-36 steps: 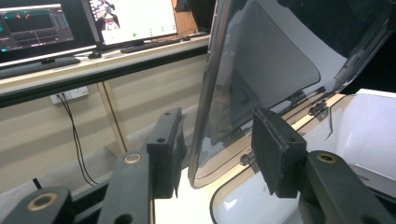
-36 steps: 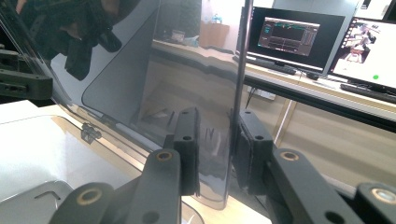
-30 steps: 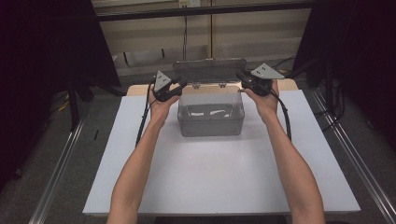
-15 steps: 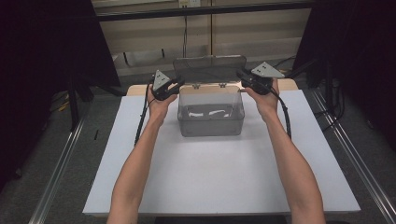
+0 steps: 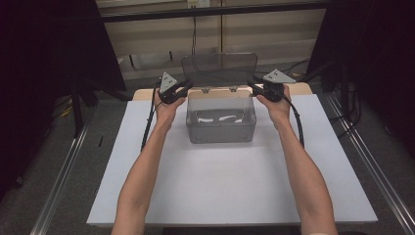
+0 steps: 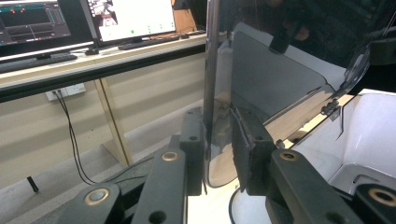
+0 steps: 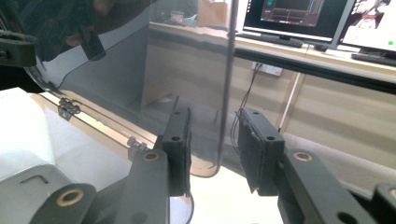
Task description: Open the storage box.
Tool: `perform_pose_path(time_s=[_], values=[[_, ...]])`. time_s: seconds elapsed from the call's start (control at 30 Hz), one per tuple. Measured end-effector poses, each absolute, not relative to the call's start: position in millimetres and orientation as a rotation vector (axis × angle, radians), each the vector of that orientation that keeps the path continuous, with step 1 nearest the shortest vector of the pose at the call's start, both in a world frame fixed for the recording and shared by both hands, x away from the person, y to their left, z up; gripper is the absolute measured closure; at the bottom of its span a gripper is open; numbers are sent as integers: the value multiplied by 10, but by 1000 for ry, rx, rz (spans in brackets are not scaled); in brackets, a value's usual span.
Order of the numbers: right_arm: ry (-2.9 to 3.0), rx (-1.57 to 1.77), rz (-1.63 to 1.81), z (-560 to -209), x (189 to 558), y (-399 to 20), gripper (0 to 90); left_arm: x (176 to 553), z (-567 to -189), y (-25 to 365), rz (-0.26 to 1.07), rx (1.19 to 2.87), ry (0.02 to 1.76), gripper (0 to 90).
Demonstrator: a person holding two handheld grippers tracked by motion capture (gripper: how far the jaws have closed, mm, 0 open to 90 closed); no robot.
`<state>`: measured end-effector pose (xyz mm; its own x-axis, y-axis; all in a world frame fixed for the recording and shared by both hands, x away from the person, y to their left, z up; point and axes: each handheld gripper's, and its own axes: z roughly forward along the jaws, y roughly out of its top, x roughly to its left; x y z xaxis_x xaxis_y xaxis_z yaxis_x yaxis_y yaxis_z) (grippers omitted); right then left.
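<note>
A clear plastic box stands at the far middle of the white board. Its hinged lid is raised upright behind it. My left gripper is shut on the lid's left edge, and the left gripper view shows the lid pinched between the pads of the left gripper. My right gripper is at the lid's right edge. In the right gripper view the lid edge stands between the jaws of the right gripper with a gap on both sides; these jaws have just been opening.
Something small and white lies on the box floor. Metal rails run along both sides of the board. Beyond the far edge stand a dark crossbar and a desk with monitors.
The lid has swung up from a backward lean to upright. The left jaws have closed on its edge. The right hand has sunk a little.
</note>
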<state>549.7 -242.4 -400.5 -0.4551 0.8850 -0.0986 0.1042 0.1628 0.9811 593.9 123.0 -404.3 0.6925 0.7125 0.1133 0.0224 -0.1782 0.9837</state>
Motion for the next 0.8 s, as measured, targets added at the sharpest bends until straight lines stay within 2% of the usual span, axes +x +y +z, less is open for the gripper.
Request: perform_pose_path(time_s=[0.23,0.33,0.8], values=[[1736,964,1362,-4087,5561,-2399,671,5956,-4047,1233,684,1654,610,752],[1738,979,1375,-4138,5589,-2402,714,5965,-4054,1234,684,1649,611,753],[1723,1007,1405,-4159,5644,-2384,728,6006,-4118,1218,674,1678,641,733]])
